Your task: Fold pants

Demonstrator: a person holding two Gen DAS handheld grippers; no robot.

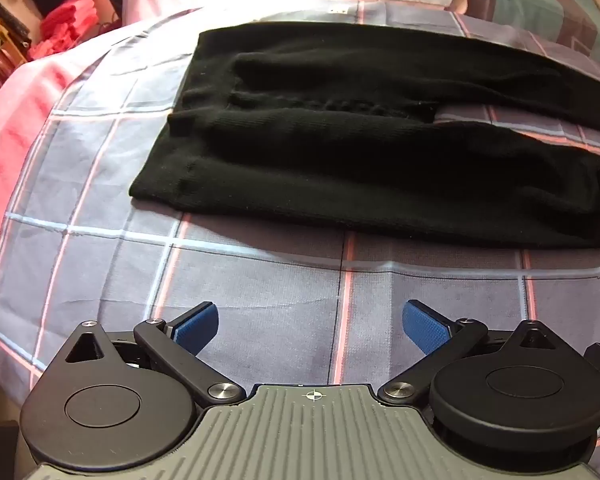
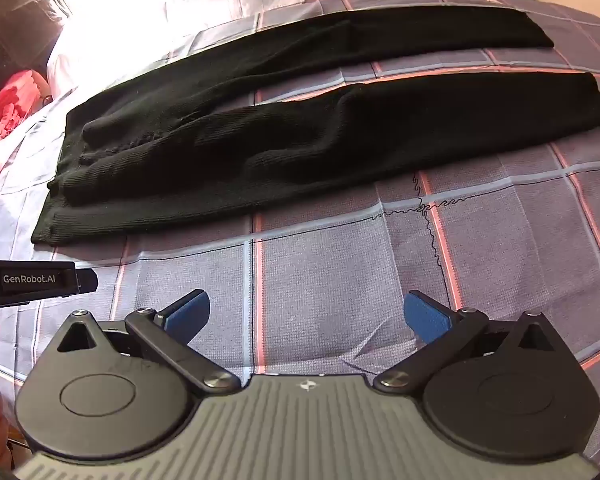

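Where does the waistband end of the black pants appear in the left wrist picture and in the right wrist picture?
Left wrist view: the waistband end lies left of centre, upper half, with the legs running off to the right.
Right wrist view: the waistband end lies at the far left, mid-height, with both legs stretching to the upper right.
Shared landmark: the open gap between the two legs, where the checked bedsheet shows through.

The left gripper (image 1: 310,328) hovered with its blue pads (image 1: 196,330) spread wide. The right gripper (image 2: 306,320) hung likewise, jaws apart, gripping nothing.
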